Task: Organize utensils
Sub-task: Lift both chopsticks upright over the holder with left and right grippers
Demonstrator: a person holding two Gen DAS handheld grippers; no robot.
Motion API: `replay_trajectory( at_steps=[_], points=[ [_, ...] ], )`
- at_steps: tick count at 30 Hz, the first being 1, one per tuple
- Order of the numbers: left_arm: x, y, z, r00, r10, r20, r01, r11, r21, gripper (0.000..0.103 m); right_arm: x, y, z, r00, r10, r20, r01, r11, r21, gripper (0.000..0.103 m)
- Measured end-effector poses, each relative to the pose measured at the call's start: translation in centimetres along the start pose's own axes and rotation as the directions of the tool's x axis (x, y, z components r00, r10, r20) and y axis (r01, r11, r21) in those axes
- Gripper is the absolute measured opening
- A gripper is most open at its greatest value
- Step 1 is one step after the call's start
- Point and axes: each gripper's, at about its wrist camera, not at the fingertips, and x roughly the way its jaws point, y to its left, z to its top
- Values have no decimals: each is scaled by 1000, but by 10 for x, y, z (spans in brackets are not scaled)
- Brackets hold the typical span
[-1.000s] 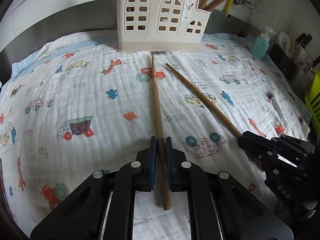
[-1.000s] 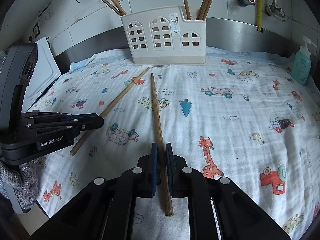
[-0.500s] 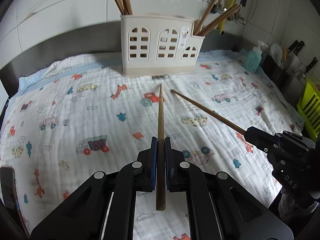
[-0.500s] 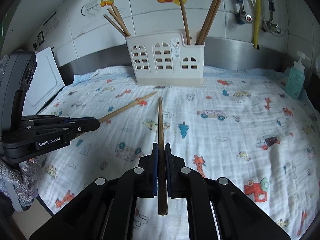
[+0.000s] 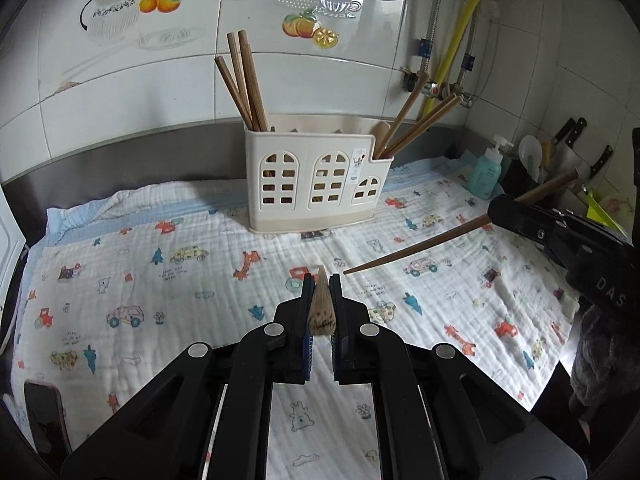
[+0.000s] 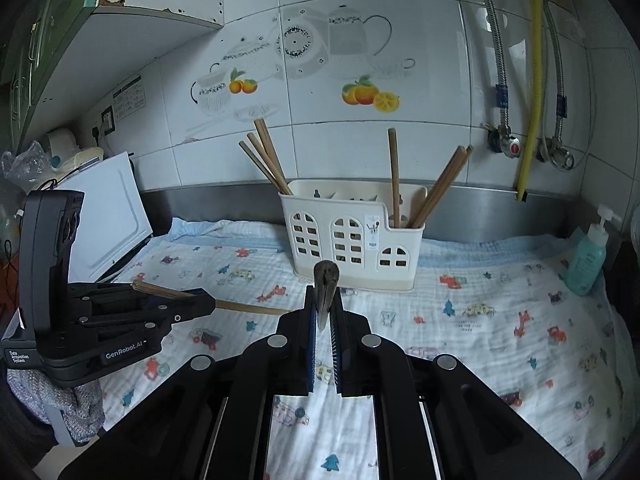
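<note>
Since the earlier frames, both chopsticks have left the cloth and now hang in the air, each clamped in a gripper. The left gripper (image 5: pixel 321 292) is closed on the left chopstick (image 5: pixel 321 310), seen end-on between its fingers. The right gripper (image 6: pixel 325 300) is closed on the right chopstick (image 6: pixel 326 286), which points toward the holder. The cream utensil holder (image 5: pixel 316 180) stands upright at the back of the cloth; its left compartment has three chopsticks (image 5: pixel 244 80) leaning left, and its low right compartment has more chopsticks (image 5: pixel 424 120) leaning right. What is in the middle compartment I cannot tell. The printed cloth (image 5: pixel 160 280) covers the counter. Behind is a white tiled wall (image 6: pixel 360 40) with fruit pictures; to the right stands a soap bottle (image 6: pixel 588 260).
</note>
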Motion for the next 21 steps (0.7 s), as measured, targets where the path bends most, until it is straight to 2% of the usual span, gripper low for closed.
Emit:
replay_trajectory(
  at_steps=[11,17,21],
  points=[
    [-10,1,57,997,-22,69,19,999,48,6,-14,-25,91,1000,-2,11,3,998,-55,6],
    [-20,-3,97,992,-33,124,24,997,71,6,-13,-41,118,995,-104,-6,103,988,-115,6],
    [-35,-8,130,982,-30,187,11,995,100,6,-7,-50,131,994,-110,-8,109,989,-104,6]
  ],
)
